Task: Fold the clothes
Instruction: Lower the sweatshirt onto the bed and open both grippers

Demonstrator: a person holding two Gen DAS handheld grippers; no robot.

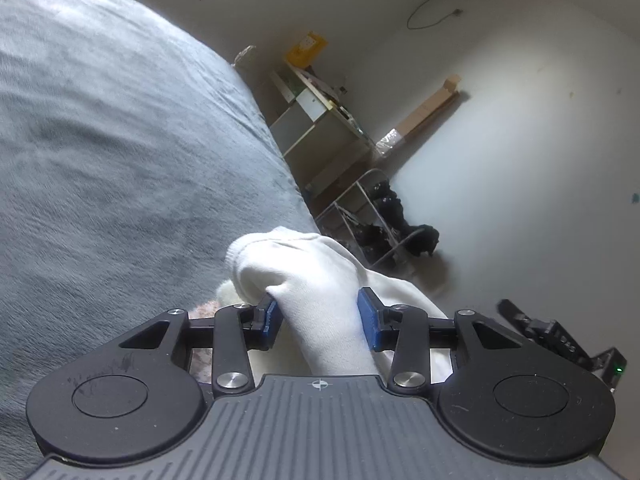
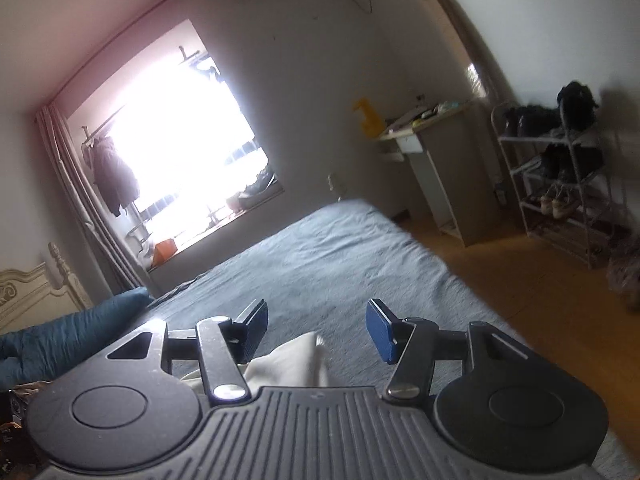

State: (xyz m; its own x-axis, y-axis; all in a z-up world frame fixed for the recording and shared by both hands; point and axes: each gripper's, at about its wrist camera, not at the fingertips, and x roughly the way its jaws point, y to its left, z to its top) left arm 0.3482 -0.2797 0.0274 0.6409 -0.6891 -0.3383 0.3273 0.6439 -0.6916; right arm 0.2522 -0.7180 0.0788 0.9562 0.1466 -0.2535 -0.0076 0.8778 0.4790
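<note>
1. Here, my left tool [image 1: 318, 316] has the white garment [image 1: 312, 276] bunched between its blue pads, running from 6 o'clock up toward 12 in that view; the pad at 9 o'clock touches the cloth, the other looks just clear, so I judge the grip slack rather than clamped.
2. My right tool [image 2: 318, 330] stands open with nothing pressed between its pads; a pale fold of cloth [image 2: 292, 360] lies below it at 6 o'clock, on the grey bed [image 2: 340, 256].
3. So the left tool is the nearer one to the garment, and any next fold turns on that.
4. Hidden: the garment's full outline and kind are cut off by both tool bodies, and I cannot tell whether the two pale pieces are one garment.
</note>
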